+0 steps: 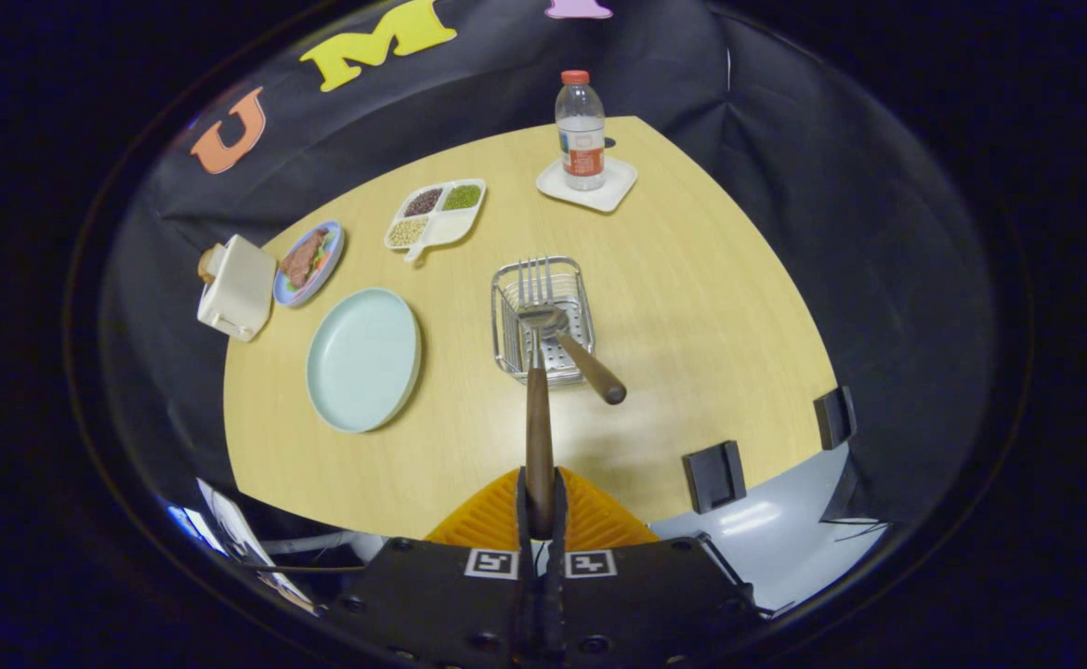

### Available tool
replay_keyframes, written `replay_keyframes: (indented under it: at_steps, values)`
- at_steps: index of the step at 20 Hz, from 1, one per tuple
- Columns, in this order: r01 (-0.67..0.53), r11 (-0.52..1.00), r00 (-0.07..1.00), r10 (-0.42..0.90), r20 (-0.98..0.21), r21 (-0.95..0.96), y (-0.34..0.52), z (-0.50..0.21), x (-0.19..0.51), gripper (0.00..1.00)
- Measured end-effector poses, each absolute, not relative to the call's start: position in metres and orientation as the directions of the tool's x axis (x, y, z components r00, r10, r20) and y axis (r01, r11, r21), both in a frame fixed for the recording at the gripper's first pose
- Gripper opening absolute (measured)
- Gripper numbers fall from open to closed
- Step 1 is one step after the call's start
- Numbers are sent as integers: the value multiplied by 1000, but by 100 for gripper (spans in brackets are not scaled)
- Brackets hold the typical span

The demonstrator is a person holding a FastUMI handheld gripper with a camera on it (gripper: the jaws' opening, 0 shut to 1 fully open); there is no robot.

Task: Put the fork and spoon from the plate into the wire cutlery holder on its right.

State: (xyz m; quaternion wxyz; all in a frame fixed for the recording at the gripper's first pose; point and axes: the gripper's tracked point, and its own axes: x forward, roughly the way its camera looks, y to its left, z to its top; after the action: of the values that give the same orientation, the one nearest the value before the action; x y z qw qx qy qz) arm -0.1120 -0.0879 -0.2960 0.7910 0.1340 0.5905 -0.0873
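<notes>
we hold the fork (537, 372) by its wooden handle, prongs out over the wire holder (543, 321).
our tool (538, 506) is pinching the fork handle between both fingers, and the fork runs straight ahead so its prongs sit above the holder's rim. the spoon (581, 358) already leans in the holder, bowl down, its wooden handle sticking out over the near edge toward us. the pale plate (364, 359) sits bare on the desk (692, 307) just left of the holder. beyond them stand a divided dish (435, 216) of beans and a bottle (581, 130) on a coaster.
</notes>
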Motion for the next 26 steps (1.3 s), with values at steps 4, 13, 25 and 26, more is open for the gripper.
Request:
replay_keyframes:
  at_steps: [4, 13, 25, 26]
  values:
    - [290, 952, 315, 0, -949, 96, -90, -290, -104, 21]
    - [285, 954, 419, -40, -907, 90, -87, -268, -84, 97]
    - [66, 995, 824, -10, -567, 79, -26, -82, -7, 97]
    - [50, 996, 854, -5, -520, 73, -22, -64, -4, 97]
